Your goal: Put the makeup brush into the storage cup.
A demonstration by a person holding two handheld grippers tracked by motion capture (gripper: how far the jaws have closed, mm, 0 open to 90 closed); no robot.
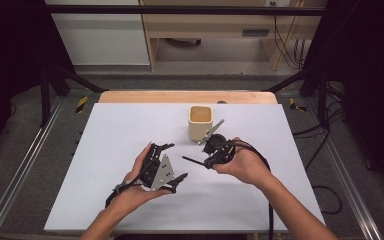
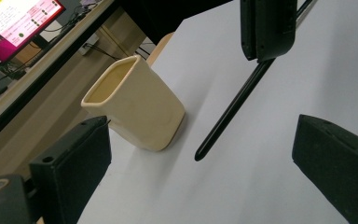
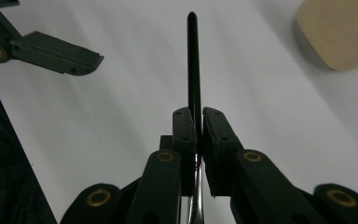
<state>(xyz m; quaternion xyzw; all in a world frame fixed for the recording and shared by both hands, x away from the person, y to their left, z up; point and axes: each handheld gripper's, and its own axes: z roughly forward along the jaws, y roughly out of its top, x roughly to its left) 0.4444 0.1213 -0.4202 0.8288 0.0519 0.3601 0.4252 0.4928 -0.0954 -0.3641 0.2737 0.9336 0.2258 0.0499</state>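
A slim black pen [image 3: 193, 60] is pinched between the jaws of my right gripper [image 3: 199, 112], which is shut on it; the pen's tip sticks out past the jaws. From above, the right gripper [image 1: 207, 161] holds the pen [image 1: 192, 160] just over the white table, pointing left. My left gripper [image 1: 176, 161] stands open a short way to the left, nothing between its fingers. In the left gripper view its jaws [image 2: 200, 135] frame the pen [image 2: 233, 107] and the right gripper [image 2: 268, 28]. A cream square cup [image 1: 200, 121] stands upright behind the right gripper, its inside looking empty [image 2: 133, 105].
The white table sheet [image 1: 130, 200] lies on a wooden top [image 1: 180, 96]. Metal frame rails run along both sides, with cables on the floor at right. A lit monitor [image 2: 18, 21] stands off the table's far side.
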